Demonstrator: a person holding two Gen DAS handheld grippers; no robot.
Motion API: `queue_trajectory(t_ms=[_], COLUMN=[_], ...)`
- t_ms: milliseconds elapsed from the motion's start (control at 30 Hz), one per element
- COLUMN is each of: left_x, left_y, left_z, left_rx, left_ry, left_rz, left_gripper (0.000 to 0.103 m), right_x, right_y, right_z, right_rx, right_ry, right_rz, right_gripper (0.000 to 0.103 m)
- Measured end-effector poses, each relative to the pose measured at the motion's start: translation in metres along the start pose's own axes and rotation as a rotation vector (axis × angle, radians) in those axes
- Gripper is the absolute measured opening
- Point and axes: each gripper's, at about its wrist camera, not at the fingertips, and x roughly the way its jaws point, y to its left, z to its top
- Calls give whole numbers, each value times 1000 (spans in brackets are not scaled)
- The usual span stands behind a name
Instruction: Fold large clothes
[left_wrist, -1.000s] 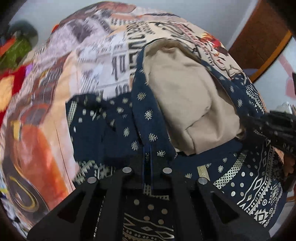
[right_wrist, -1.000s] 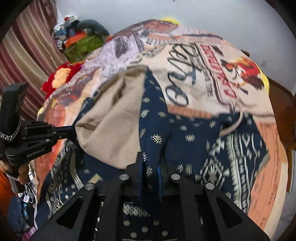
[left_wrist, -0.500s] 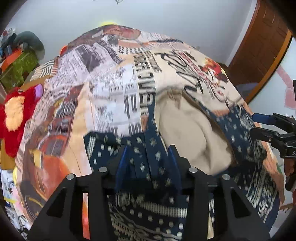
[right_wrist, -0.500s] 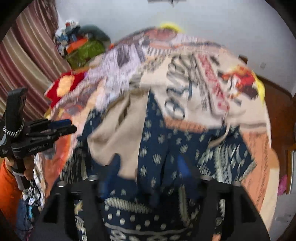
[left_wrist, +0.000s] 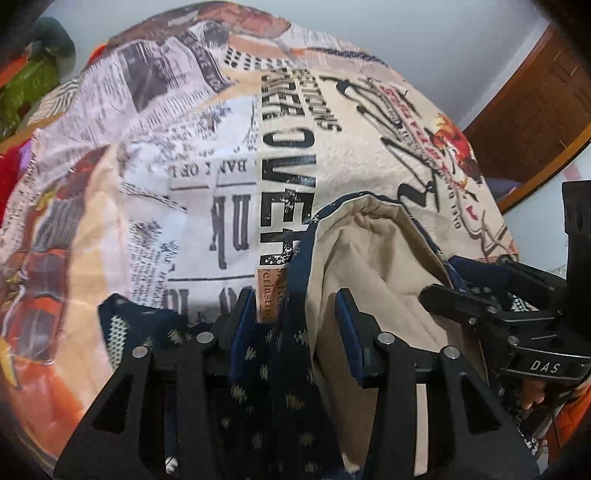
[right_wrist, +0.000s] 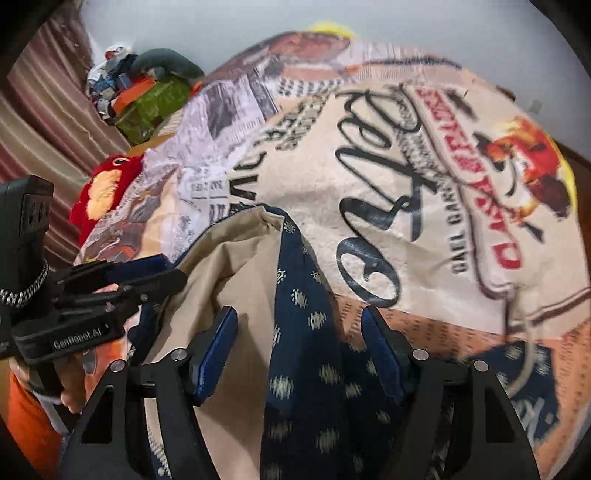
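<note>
in the left wrist view, the left gripper (left_wrist: 295, 328) has its fingers (left_wrist: 242, 325) parted, with a dark blue patterned strip of the garment (left_wrist: 280, 369) lying loose between them and pressed by neither blue pad; the fingers are released. the garment is a large navy piece with small pale motifs and a beige lining (left_wrist: 373, 266), bunched up on the bed (left_wrist: 207, 192), which is covered by a newspaper-print bedspread with big black letters. the beige lining faces up and opens like a pocket just right of the strip. at the right edge, the right gripper (left_wrist: 480, 299) reaches in over the garment's far edge.

in the right wrist view, the right gripper (right_wrist: 299, 350) also has its fingers (right_wrist: 218, 350) spread, and its jaws are closing. a navy fold of the garment (right_wrist: 306, 332) runs up between the pads, which do not press it; it looks released. the beige lining (right_wrist: 229, 266) lies left of that fold. the left gripper (right_wrist: 122, 291) is at the left edge, held by a hand (right_wrist: 74, 384) beside an orange sleeve (right_wrist: 26, 421). a red plush toy (right_wrist: 103, 192) sits at the bed's left side.
</note>
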Motion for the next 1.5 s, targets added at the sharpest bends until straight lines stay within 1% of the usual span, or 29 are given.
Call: queue_trajectory(t_ms=[33,67,100,133,167,233,333,367,433,533,667,833,967,1067,1167,1233,1400,1467,1500], left_x=[2,3,4,5,5,-1,-27,-34,-63,-98,-130,-154,-163,-163,-160,-157,-144,-137,-134], left_y=[0,1,1,1,0,-4,-16,-19,-30,-42,-52,-58,-58,-55,-51,-48,-41,-35,-32], left_z=[0,0,1,2,2,2,-3,-4,-12,-27,-54,-95,-124,-147,-165,-178,-207,-218,-221], left_rx=[-3,-8,-9,-7,-5,9,59,73,121,167,198,229,236,228,216,202,188,166,157], left_ry=[-5,-16,-22,-22,-18,-30,-86,-102,-147,-184,-200,-205,-197,-173,-149,-128,-77,-52,-43], left_rz=[2,6,8,8,4,4,2,0,2,-6,-20,-14,-16,-12,-13,-9,26,33,38], left_gripper=[40,35,23,13,10,8,7,7,7,7,7,7,7,8,9,12,13,13,13], right_x=[4,6,9,10,10,8,-4,-11,-28,-62,-101,-137,-152,-156,-153,-148,-134,-131,-131], right_y=[-1,-2,-2,-2,-1,2,10,13,18,29,46,67,79,86,89,90,88,85,84], right_z=[0,1,1,0,0,-1,-4,-5,-9,-21,-45,-89,-124,-150,-172,-185,-211,-220,-223], right_rx=[3,8,14,17,15,-1,-36,-44,-58,-94,-158,-206,-228,-229,-226,-218,-200,-203,-203], right_ry=[3,5,8,11,14,7,-19,-35,-59,-111,-151,-157,-146,-125,-103,-78,4,19,21], right_rz=[6,13,24,39,50,52,39,39,44,50,47,65,72,77,74,63,20,0,-1], right_gripper=[58,56,50,41,36,22,13,13,12,12,12,12,12,12,12,12,13,16,20])
